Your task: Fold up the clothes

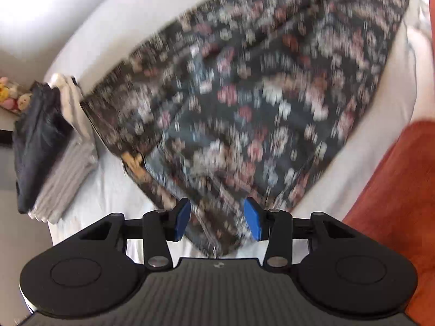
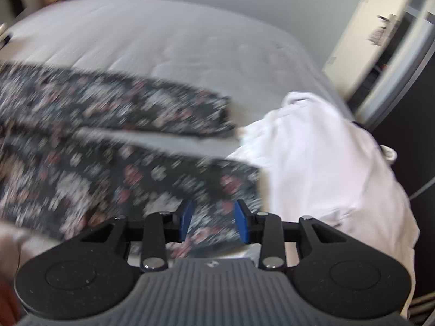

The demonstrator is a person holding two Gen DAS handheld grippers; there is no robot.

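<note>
Trousers (image 1: 244, 95) with a dark flowered print are spread across the pale bed (image 2: 163, 40), and both views are blurred. In the left wrist view the waist end is seen just ahead of the left gripper (image 1: 217, 218), with cloth lying between its 2 blue pads, which are parted; no pinch is made. In the right wrist view the 2 legs are laid apart, a strip of sheet showing between them. The nearer leg's hem lies between the pads of the right gripper (image 2: 213, 221), which also stand apart, so the cloth is not gripped.

A stack of folded clothes (image 1: 51, 146) is seen ahead and to the left of the left gripper. A white garment (image 2: 320, 163) is heaped ahead and to the right of the right gripper, touching the hems.

Whether the trousers are being taken up or have been let go cannot be settled here. If a grip is meant, a clean fold is best served by cloth being taken deep between the pads, both layers together at the waist, with the hem kept clear of the white garment.
</note>
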